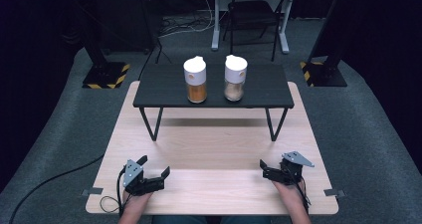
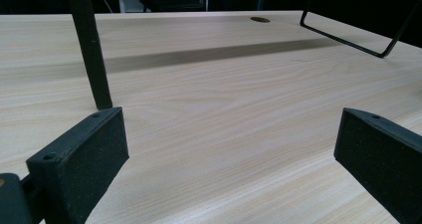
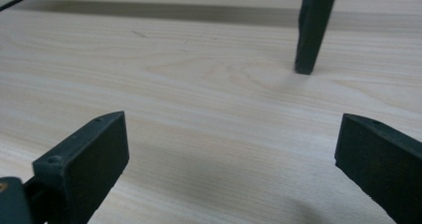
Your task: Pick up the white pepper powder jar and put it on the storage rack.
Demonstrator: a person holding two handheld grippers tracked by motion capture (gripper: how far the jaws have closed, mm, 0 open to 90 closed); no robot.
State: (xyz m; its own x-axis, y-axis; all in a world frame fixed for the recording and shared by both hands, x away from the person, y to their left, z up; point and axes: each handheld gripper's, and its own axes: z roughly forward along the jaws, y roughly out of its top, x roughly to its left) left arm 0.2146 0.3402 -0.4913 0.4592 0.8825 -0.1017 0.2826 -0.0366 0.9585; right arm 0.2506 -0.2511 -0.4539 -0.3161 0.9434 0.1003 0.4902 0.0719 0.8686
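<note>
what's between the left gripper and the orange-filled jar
In the high view, bare wooden table, then the black shelf edge and its leg; the orange-filled jar stands on that shelf. The left gripper holds nothing.

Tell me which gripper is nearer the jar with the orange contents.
Left. The left gripper rests on the wooden table, below and left of the orange-filled jar on the black shelf. The right gripper sits farther off, below and right of it.

I'm working in a lab or studio: black curtains, grey carpet, hazard-striped stand bases, and floor cables surround my pale wooden counter.
</note>
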